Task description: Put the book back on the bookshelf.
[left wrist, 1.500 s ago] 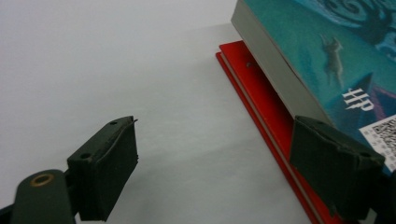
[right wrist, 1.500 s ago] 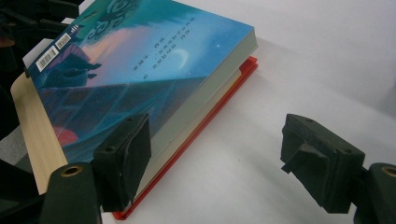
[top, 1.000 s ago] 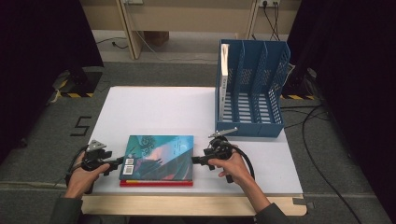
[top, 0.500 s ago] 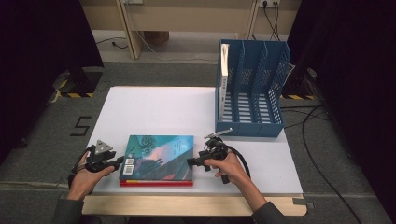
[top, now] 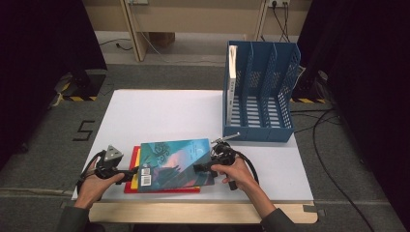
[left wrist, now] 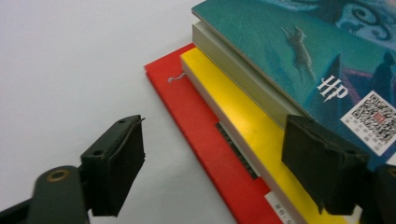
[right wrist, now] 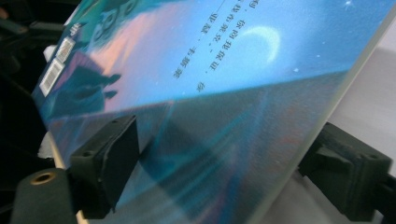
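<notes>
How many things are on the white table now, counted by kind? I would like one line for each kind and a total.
Books lying in the stack: 3 — teal book, yellow book, red book
Books standing in the rack: 1 — white book
Blue file racks: 1 — blue rack
Total: 5

Teal-covered book [top: 174,163]: thick paperback, night-sky cover art with crescent moon, white barcode label at its lower left corner. Lower centre of the high view, top of a stack, right edge raised, cover tilted.

Yellow book [left wrist: 233,116]: thin, flat, directly beneath.

Red book [left wrist: 196,130]: thin, flat, bottom of the stack, edges protruding at left.
</notes>
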`<action>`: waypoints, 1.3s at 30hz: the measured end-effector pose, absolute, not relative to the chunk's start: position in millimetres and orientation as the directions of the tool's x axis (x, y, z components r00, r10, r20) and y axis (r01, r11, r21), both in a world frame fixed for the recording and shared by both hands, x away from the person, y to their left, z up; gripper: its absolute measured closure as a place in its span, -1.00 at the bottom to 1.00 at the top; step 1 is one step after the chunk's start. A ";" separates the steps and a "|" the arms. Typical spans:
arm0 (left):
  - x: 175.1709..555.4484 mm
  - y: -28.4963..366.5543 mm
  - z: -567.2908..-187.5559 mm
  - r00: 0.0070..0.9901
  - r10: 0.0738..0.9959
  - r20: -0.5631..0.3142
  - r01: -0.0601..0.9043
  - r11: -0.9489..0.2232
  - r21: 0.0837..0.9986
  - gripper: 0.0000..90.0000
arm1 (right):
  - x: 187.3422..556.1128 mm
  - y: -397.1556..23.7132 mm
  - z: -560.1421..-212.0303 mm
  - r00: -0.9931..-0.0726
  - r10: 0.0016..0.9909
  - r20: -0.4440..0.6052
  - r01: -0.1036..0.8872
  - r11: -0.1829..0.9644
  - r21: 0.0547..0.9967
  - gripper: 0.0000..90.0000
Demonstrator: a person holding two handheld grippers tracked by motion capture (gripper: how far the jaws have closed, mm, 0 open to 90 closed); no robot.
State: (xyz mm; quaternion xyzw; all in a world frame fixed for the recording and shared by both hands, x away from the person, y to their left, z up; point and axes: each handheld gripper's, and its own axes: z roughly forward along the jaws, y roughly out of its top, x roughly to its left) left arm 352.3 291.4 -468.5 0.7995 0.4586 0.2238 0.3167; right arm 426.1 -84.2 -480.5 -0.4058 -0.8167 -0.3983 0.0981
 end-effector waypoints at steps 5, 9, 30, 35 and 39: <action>353.4 293.5 -469.7 0.460 0.887 0.042 0.610 -0.351 0.711 -0.62 | 429.4 -88.5 -485.3 -0.621 0.562 0.546 0.771 0.316 0.552 -0.58; 353.7 294.6 -470.6 0.458 0.889 0.026 0.616 -0.338 0.711 -0.63 | 431.5 -87.6 -487.1 -0.618 0.550 0.562 0.777 0.315 0.546 -0.57; 357.2 303.8 -477.1 0.460 0.885 -0.075 0.641 -0.272 0.718 -0.67 | 434.8 -88.5 -457.7 -0.667 0.471 0.577 0.731 0.267 0.628 -0.18; 356.6 303.0 -477.0 0.462 0.884 -0.065 0.635 -0.279 0.721 -0.67 | 439.6 -86.7 -447.1 -0.678 0.471 0.565 0.720 0.268 0.640 -0.06; 356.1 302.7 -477.4 0.464 0.884 -0.066 0.630 -0.276 0.726 -0.67 | 441.3 -82.4 -429.1 -0.711 0.474 0.520 0.686 0.302 0.662 0.05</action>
